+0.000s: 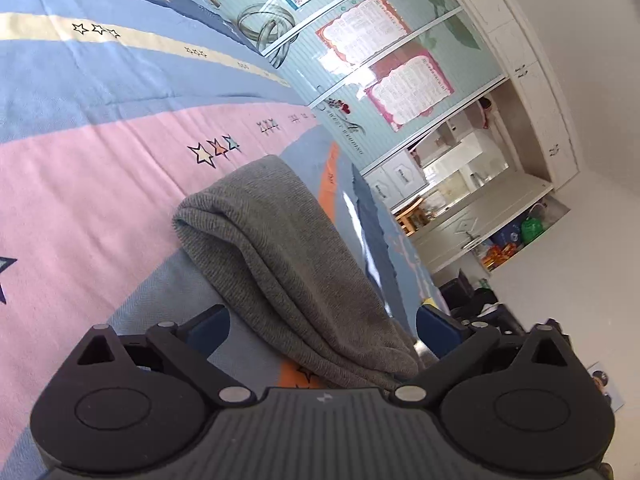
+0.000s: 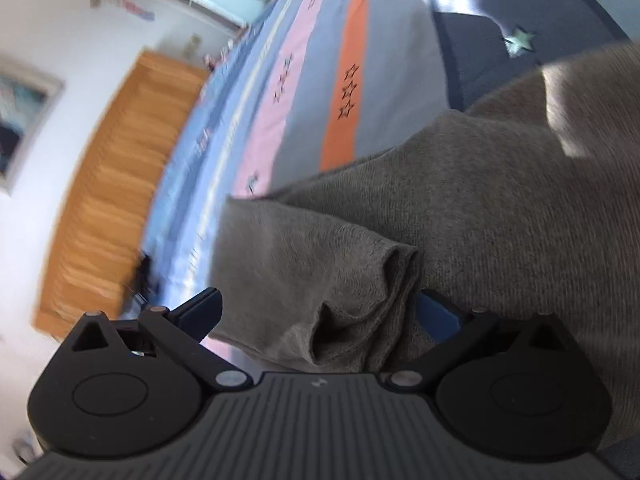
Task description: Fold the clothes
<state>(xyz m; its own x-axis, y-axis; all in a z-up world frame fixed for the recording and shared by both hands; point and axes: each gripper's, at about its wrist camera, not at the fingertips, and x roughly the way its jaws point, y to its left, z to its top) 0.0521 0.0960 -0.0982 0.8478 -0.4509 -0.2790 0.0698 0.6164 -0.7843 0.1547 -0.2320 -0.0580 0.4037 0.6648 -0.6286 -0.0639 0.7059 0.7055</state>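
A grey knit garment (image 1: 288, 256) lies folded in layers on the striped bed cover (image 1: 100, 184), its rounded fold pointing away from me. My left gripper (image 1: 322, 330) is open, its blue-padded fingers (image 1: 208, 330) spread wide on either side of the garment's near end. In the right wrist view the same grey garment (image 2: 460, 208) fills the right side, with a bunched, doubled edge (image 2: 360, 300) running in between the fingers. My right gripper (image 2: 320, 312) is open too, and its right finger (image 2: 438, 316) is partly tucked under the cloth. This view is motion-blurred.
The bed cover (image 2: 344, 80) has blue, pink, orange and cream stripes with stars. A wardrobe with pale green sliding doors and posters (image 1: 400, 60) stands beyond the bed, next to open shelves (image 1: 480, 200). A wooden panel (image 2: 112, 184) stands at the bed's far side.
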